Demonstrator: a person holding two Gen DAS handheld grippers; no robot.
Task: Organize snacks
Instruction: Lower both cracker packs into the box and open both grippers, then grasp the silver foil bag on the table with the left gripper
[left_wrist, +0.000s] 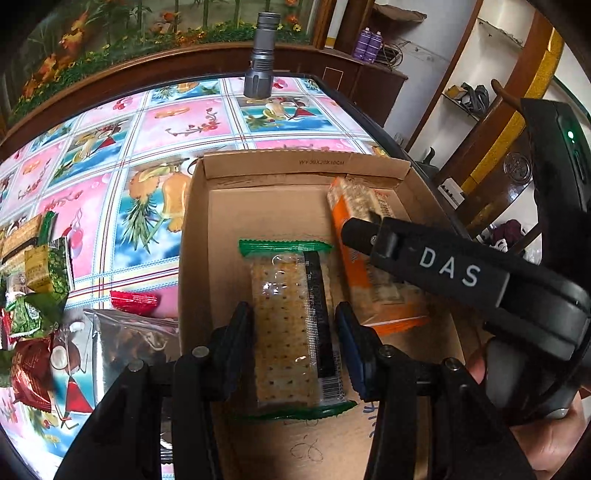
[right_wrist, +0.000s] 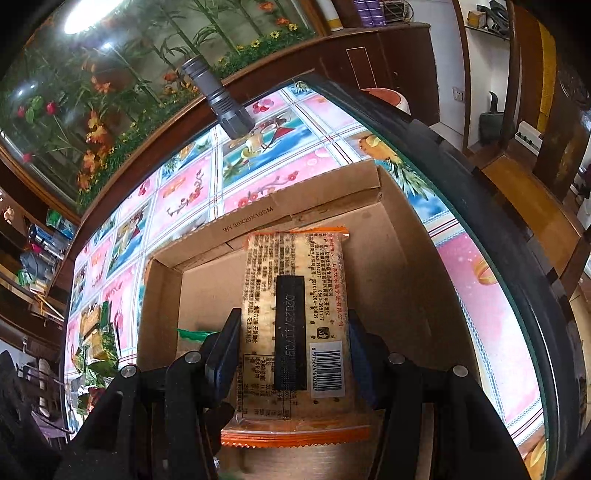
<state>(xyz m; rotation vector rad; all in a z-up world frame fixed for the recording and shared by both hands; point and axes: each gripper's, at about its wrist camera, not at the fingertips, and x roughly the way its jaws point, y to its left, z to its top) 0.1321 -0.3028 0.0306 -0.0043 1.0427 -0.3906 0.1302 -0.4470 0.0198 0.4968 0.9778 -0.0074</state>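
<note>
Both grippers tilt steeply down into the open cardboard box (left_wrist: 199, 236) on the worktop (left_wrist: 110, 147); a bare hand (left_wrist: 546, 435) holds the right one. A grey flashlight (left_wrist: 260, 55) stands at the far edge, and loose snack packets (left_wrist: 37, 295) lie heaped left of the box. The left gripper (left_wrist: 295, 332) has its jaws pinching the green-edged cracker pack (left_wrist: 288, 321) low in the box. The right gripper (right_wrist: 291, 354) has its jaws closed against the sides of the orange-edged cracker pack (right_wrist: 291, 295), just beside the green one.
</note>
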